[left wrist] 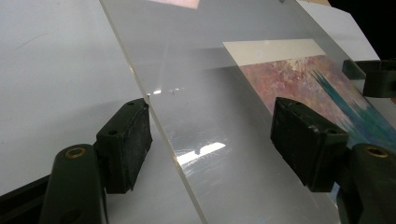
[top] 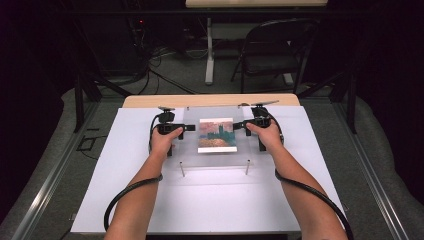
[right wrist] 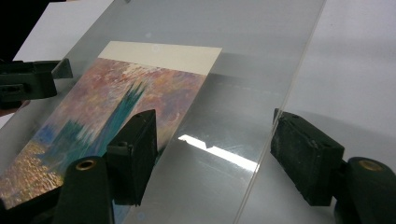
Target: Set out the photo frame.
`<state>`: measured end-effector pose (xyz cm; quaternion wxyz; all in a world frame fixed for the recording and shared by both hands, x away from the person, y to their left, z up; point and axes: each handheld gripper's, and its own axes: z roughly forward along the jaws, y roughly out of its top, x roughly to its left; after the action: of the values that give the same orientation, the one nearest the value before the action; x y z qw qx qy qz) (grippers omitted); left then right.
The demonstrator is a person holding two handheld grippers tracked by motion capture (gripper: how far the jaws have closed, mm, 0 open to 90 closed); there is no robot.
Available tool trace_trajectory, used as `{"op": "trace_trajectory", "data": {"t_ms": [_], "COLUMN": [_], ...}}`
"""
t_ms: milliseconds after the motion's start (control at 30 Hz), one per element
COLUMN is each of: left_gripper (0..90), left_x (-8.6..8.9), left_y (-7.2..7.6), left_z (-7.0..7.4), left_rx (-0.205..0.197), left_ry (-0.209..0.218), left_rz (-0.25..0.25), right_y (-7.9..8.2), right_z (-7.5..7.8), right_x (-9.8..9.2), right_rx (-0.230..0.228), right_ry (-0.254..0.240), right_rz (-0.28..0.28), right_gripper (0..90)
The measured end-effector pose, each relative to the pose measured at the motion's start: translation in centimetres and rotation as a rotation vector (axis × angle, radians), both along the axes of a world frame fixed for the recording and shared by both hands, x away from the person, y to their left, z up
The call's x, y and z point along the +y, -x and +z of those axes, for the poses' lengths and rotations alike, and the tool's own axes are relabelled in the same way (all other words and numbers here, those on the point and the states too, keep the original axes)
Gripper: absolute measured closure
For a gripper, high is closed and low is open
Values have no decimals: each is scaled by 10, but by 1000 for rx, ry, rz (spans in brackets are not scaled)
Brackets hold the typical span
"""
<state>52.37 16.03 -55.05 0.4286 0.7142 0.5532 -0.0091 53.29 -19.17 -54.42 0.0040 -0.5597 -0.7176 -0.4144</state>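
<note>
- Straddling the left edge of the clear acrylic sheet (left wrist: 210, 107), the left gripper (top: 181, 128) has its jaws spread wide: one black pad sits just off the edge, the other out over the sheet, and neither presses on it.
- The right gripper (top: 248, 124) mirrors this on the opposite edge; seen from its own camera, the sheet's edge runs between its jaws with a clear gap to each pad, so it too stands open and holds nothing.
- The sheet lies between the two grippers, raised on short metal standoff posts (top: 182, 169) above the white worktop (top: 210, 200); a printed picture (top: 216, 135) lies at its middle, ahead of both sets of jaws.
- Risk: closing on the edge at a slant could tip or twist the sheet, since it rests on thin posts.
- Risk: the acrylic is smooth and glossy, with bright glare streaks, so the pads may slide if the pinch is shallow.
- Risk: if one side lifts before the other, the print could slide off its place.
- Materials: the sheet is rigid, flat, transparent and rectangular; the print is thin and flat, with a cream border and mottled pink, teal and gold brushwork; the pads are matt, blocky black rubber.
</note>
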Motion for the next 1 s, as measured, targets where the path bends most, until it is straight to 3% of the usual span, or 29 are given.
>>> {"op": "trace_trajectory", "data": {"t_ms": [600,1000], "left_gripper": [307,326], "left_x": [1,2], "left_y": [1,1], "left_z": [0,-2], "left_rx": [2,-15], "left_ry": [12,31], "left_rz": [12,24], "right_y": [0,2], "right_z": [2,0], "right_x": [2,1], "right_rx": [3,-25], "right_ry": [16,2], "right_rz": [0,3], "right_gripper": [304,303]}}
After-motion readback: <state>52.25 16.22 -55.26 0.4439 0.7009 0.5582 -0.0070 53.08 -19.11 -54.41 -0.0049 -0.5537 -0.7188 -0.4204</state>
